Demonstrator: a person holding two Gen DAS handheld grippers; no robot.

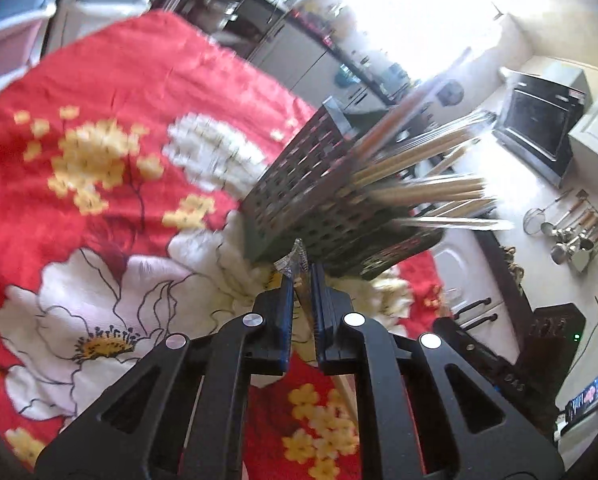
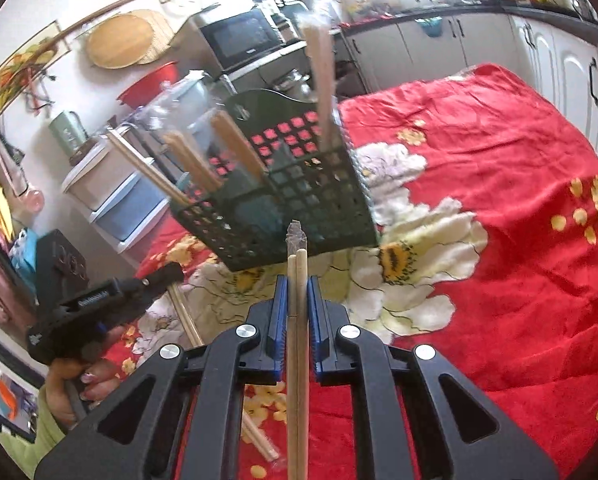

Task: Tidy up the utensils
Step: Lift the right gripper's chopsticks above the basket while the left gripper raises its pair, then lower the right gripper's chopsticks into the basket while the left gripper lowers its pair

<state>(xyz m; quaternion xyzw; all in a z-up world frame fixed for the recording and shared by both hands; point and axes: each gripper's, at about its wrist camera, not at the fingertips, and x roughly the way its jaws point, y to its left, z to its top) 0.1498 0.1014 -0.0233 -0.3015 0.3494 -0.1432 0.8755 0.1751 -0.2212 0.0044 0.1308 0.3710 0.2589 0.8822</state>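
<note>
The landmark is the dark green perforated utensil basket (image 2: 295, 196), which stands on a table covered by a red floral cloth (image 2: 499, 184). The basket already contains several wrapped pairs of wooden chopsticks (image 2: 235, 148), which lean out over its rim at differing angles; one pair (image 2: 319, 64) stands nearly upright at its far side.

Right gripper (image 2: 297, 300): positioned just in front of the basket, pointing at its near wall. The fingers are drawn in narrow and clamp a pair of wooden chopsticks (image 2: 297, 360) lengthwise between the blue pads. The clear wrapper tip of that pair reaches up to the basket's lower front wall; contact cannot be confirmed.

Left gripper (image 1: 301, 280): also close to the basket, on its other side. The fingers are drawn in almost together, pinching a thin wrapped chopstick pair (image 1: 295, 258), whose crinkled wrapper end pokes out beyond the fingertips beside the basket's base. This view is motion-blurred, so finer detail is uncertain.

One further chopstick pair (image 2: 259, 438) lies loose on the cloth, nearer than the basket, beneath the right gripper. A person's hand (image 2: 81, 384) holds the left gripper's handle, to the basket's left in the right wrist view.
</note>
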